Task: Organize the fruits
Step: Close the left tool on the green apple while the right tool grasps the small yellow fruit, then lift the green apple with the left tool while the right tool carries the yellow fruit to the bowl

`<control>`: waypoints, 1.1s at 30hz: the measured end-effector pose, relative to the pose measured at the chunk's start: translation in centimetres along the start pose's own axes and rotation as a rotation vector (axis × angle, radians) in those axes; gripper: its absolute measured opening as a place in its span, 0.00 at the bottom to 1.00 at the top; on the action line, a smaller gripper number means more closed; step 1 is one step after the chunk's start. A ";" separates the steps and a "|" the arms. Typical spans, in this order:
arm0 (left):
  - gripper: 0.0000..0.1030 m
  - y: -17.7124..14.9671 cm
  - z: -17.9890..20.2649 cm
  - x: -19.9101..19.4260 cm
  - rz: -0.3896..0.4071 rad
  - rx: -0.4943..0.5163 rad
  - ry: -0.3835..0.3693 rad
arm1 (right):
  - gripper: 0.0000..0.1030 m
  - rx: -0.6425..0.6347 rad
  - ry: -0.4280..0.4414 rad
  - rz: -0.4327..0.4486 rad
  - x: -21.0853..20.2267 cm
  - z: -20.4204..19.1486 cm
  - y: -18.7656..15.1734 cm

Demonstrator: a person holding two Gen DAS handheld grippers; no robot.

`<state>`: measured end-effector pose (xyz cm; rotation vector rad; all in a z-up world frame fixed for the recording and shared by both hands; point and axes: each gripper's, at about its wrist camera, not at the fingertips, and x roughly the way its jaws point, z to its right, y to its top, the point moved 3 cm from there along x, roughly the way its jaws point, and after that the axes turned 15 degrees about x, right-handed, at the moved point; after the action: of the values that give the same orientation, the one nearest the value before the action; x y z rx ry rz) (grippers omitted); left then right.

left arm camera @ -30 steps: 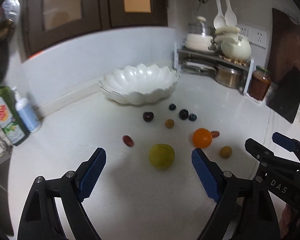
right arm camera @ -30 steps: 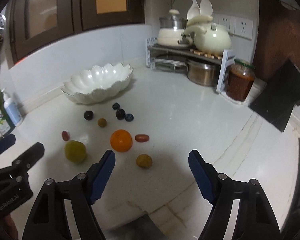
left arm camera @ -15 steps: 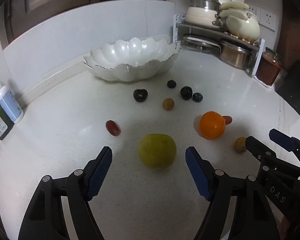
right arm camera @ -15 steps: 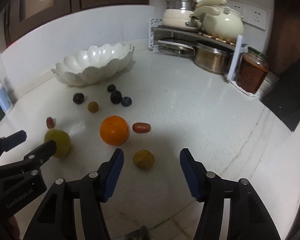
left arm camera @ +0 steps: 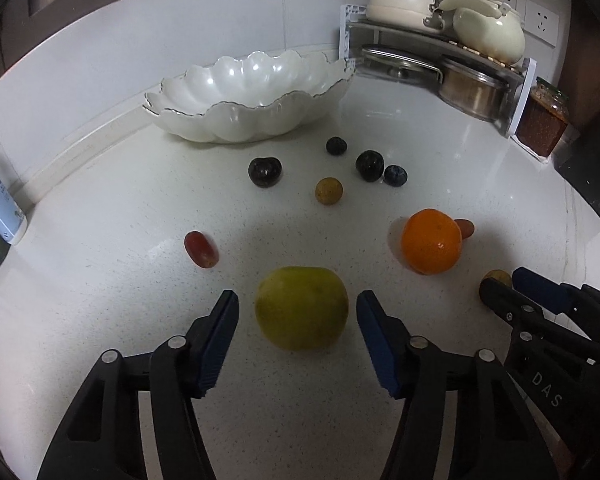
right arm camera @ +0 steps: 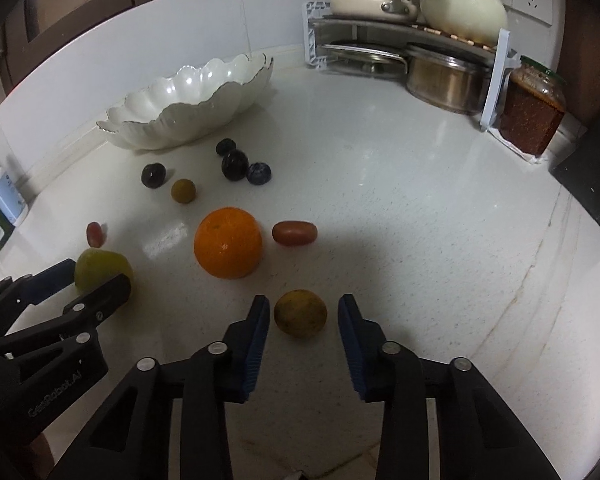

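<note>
Low in the frame, the left gripper point(left arm camera: 296, 324) brackets the round yellow-green fruit point(left arm camera: 301, 307), jaws just closing but pads still clear. The right gripper point(right arm camera: 303, 320) likewise straddles the small brownish-yellow round fruit point(right arm camera: 300, 313), untouched. Farther up sits the white scalloped ceramic bowl point(left arm camera: 236, 116).

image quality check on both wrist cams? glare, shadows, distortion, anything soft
Left wrist: strong fisheye, black vignette corners, backsplash bowed; a dark shadow pools on the countertop around the green fruit; sheen inside the white bowl.
Right wrist: same barrel warp; glare patch on the counter left of the orange; shadow around the small brownish fruit; the dark cabinets lose detail.
</note>
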<state>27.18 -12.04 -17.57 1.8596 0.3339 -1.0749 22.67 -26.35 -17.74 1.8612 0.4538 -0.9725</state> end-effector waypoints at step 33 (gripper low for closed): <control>0.47 5.4 -5.3 -5.7 0.217 -0.092 0.070 | 0.29 -0.102 0.167 0.144 -4.3 -6.4 6.3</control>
<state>30.00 -9.43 -8.92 1.8077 0.2125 -0.8354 26.92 -23.34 -9.30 1.8619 0.4538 -0.6894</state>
